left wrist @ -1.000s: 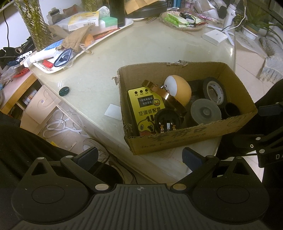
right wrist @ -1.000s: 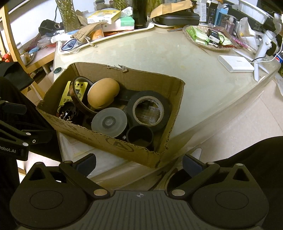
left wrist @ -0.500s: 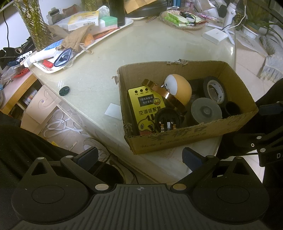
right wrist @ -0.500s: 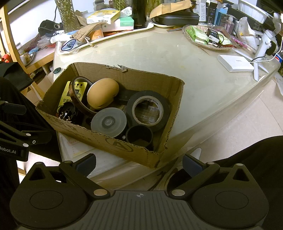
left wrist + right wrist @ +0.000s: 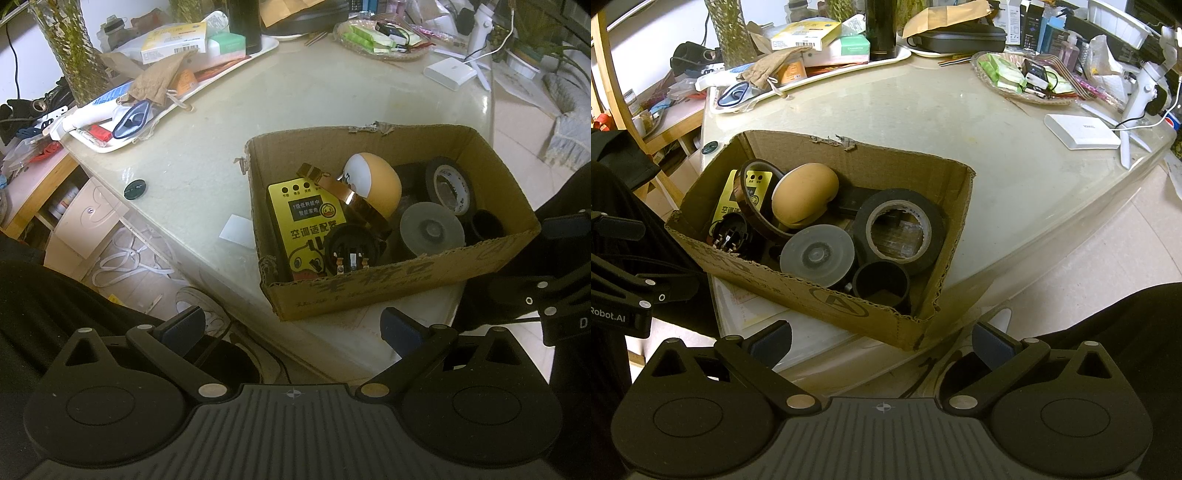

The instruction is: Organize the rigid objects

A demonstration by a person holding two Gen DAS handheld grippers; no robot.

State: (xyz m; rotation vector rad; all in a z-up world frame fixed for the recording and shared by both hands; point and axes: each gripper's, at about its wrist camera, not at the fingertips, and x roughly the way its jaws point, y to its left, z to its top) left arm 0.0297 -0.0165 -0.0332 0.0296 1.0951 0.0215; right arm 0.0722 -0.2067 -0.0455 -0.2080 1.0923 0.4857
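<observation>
A cardboard box (image 5: 399, 291) (image 5: 827, 299) sits at the near edge of the pale table. Inside lie a yellow adapter (image 5: 306, 225), a tan egg-shaped toy (image 5: 376, 184) (image 5: 805, 194), an amber tape ring (image 5: 354, 203), a black tape roll (image 5: 448, 188) (image 5: 901, 230), a grey disc (image 5: 430, 229) (image 5: 816, 254), a black ring (image 5: 881, 282) and a black socket part (image 5: 349, 247). My left gripper (image 5: 291, 328) hangs open below the box's left front corner. My right gripper (image 5: 882, 341) is open too, just short of the box's near right corner. Both hold nothing.
A white tray (image 5: 155, 103) of clutter and a tall vase (image 5: 70, 48) stand at the back left. A dish of packets (image 5: 1023, 77) and a white box (image 5: 1080, 131) lie at the back right. A dark round cap (image 5: 136, 189) rests near the table's left edge.
Almost nothing has moved; the views shift only slightly, and both grippers stay open in front of the box.
</observation>
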